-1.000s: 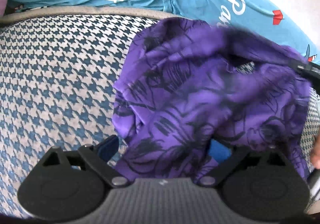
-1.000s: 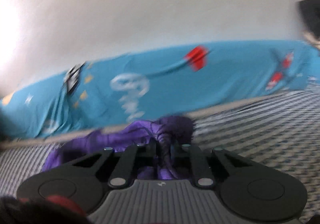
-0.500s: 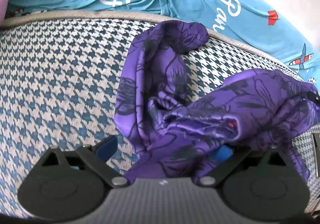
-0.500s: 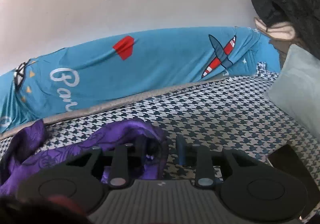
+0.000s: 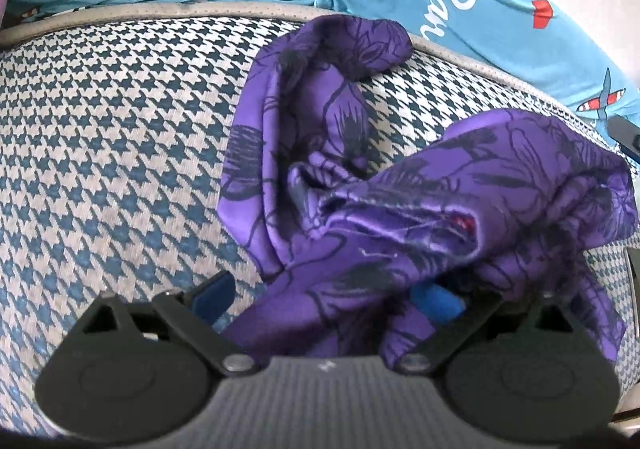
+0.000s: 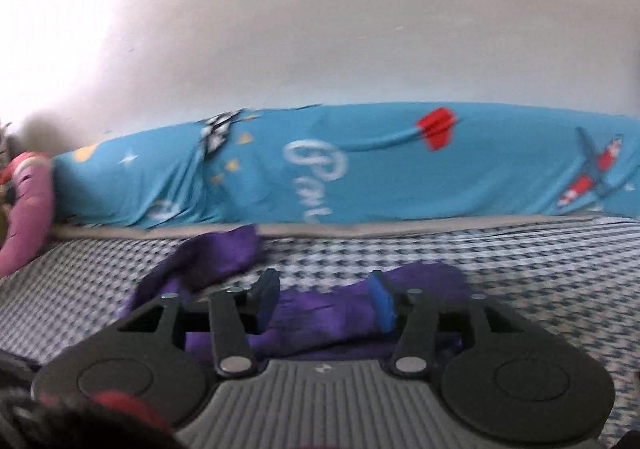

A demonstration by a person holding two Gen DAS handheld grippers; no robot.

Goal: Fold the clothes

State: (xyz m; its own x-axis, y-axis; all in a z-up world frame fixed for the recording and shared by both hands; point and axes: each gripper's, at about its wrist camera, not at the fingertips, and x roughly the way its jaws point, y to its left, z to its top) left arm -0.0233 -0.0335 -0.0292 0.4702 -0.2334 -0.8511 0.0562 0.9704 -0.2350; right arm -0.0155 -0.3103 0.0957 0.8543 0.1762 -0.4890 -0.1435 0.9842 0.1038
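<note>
A crumpled purple garment with dark floral print (image 5: 360, 209) lies on the blue-and-white houndstooth surface (image 5: 120, 149). One part stretches toward the far edge and a bunched part lies to the right. My left gripper (image 5: 324, 295) is open, its blue pads wide apart, with a fold of the garment lying across the gap and over the right finger. In the right wrist view the purple garment (image 6: 320, 313) lies low between and below the spread fingers of my right gripper (image 6: 325, 299), which is open and not clamping it.
A turquoise sheet with white lettering and plane prints (image 6: 400, 169) runs along the far edge against a pale wall (image 6: 320, 29). A pink cushion (image 6: 28, 209) sits at the far left. Bare houndstooth surface (image 6: 520, 269) extends to the right.
My right gripper, shut on the garment a second ago, has opened and let it drop onto the surface. The lifted cloth has settled into a bunch. The right view has swung left.
</note>
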